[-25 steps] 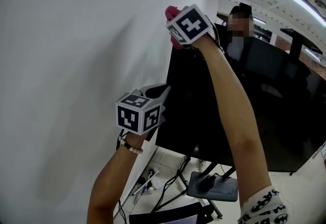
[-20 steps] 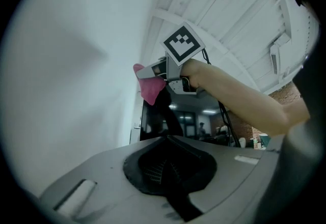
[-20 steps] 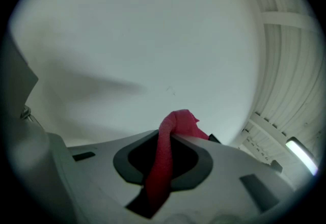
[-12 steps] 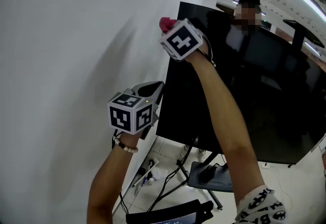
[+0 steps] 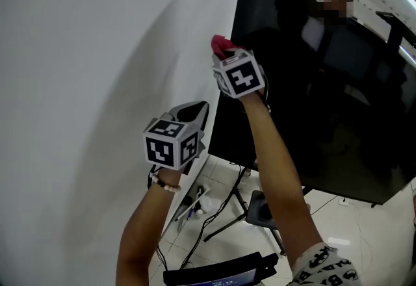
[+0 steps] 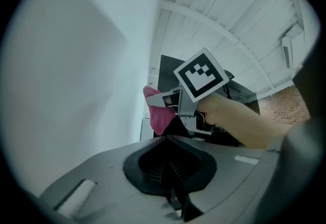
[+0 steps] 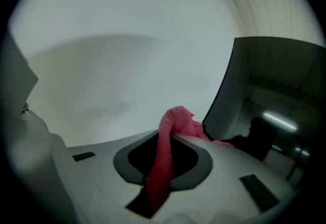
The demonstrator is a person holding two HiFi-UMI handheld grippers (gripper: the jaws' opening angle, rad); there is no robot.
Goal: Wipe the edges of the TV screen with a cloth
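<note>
Right hand-held gripper [image 5: 224, 57] is clamped on the cloth [image 5: 219, 44], pressing it to the TV [image 5: 325, 116] at its left edge for wiping. Left hand-held gripper [image 5: 194, 111], jaws together and empty, hangs idle below.

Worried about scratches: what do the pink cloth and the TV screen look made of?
Pink cloth: soft fabric, probably terry or microfibre; its surface looks fuzzy and it drapes limply. TV screen: glossy black panel, glass or plastic, cannot tell which; it shows clear reflections.

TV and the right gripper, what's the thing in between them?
The pink cloth, clamped in the right gripper, sits between it and the TV at its left edge; the right gripper view shows it best.
</note>
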